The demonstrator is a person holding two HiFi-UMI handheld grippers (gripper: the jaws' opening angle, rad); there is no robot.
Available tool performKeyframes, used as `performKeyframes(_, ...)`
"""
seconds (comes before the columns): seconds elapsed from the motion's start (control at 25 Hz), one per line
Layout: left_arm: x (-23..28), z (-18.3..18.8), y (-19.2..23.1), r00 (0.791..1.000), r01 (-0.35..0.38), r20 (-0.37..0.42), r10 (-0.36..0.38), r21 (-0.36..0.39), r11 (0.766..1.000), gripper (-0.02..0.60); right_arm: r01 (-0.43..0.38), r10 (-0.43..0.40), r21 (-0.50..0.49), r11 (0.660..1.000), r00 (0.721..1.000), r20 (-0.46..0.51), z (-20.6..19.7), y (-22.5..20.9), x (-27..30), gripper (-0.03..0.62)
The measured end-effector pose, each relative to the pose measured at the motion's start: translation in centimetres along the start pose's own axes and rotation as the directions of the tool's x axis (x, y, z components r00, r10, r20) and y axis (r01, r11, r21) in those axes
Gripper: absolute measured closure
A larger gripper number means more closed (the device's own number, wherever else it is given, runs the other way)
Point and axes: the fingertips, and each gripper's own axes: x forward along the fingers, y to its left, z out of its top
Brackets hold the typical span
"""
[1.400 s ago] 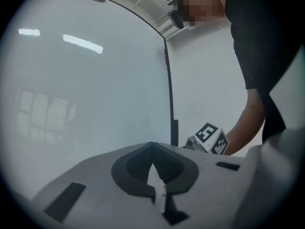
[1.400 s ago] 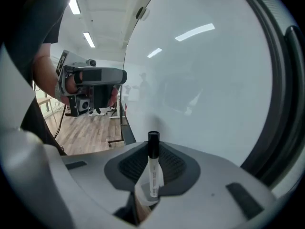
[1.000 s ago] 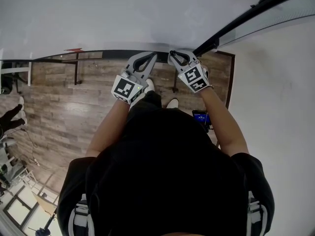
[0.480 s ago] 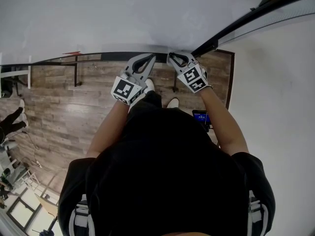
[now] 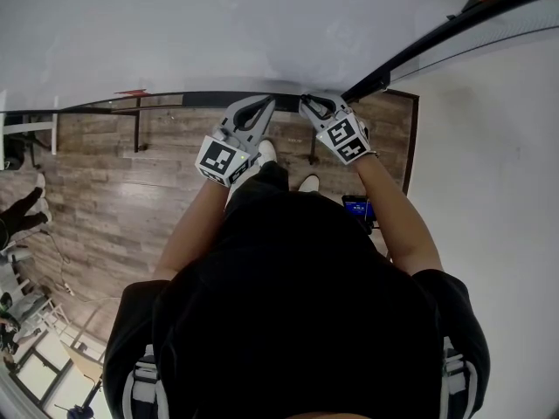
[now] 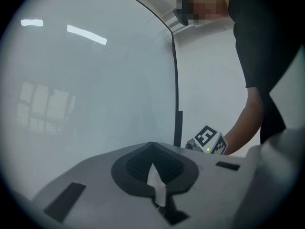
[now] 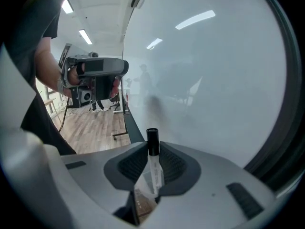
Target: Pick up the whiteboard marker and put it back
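Whiteboard marker (image 7: 153,162) is clamped between the right tool (image 7: 152,149) jaws, black cap poking past the tips toward the whiteboard (image 7: 214,80). Left tool (image 6: 152,151) jaws closed together, nothing between them. Both tools side by side, close to the whiteboard.

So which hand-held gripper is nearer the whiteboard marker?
Right. The right hand-held gripper is shut on the whiteboard marker itself; the left hand-held gripper, shut and empty, is off to its left, apart from it.
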Motion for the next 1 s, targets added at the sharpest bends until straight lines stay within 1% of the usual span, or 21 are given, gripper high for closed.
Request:
performKeyframes(0.16, -0.2, 0.2, -0.2, 1.0, 0.0, 0.002, 0.0, 0.0, 1.0, 0.578, -0.003, 0.003, 0.015, 1.0, 1.0, -0.014, -0.4, 0.1, -0.2, 0.513)
performKeyframes(0.44, -0.6, 0.1, 0.1, 1.0, -0.004, -0.001, 0.004, -0.002, 1.0, 0.578, 0.016, -0.018, 0.043, 0.999, 0.999, 0.027, 0.7, -0.3, -1.3, 0.508)
performKeyframes(0.64, -0.4, 0.3, -0.1, 1.0, -0.021, -0.009, 0.021, 0.004, 1.0, 0.578, 0.044, -0.051, 0.069, 0.997, 0.994, 0.099, 2.6, -1.0, -3.5, 0.51)
performKeyframes(0.8, -0.3, 1.2, -0.4, 1.0, -0.012, 0.001, 0.012, 0.007, 1.0, 0.578, 0.041, -0.056, 0.1, 0.994, 0.987, 0.15, 4.6, -0.9, -5.1, 0.51)
performKeyframes(1.0, 0.1, 2.2, -1.6, 1.0, -0.007, 0.009, 0.007, 0.02, 1.0, 0.578, 0.037, -0.072, 0.151, 0.988, 0.97, 0.232, 6.7, -1.3, -8.0, 0.511)
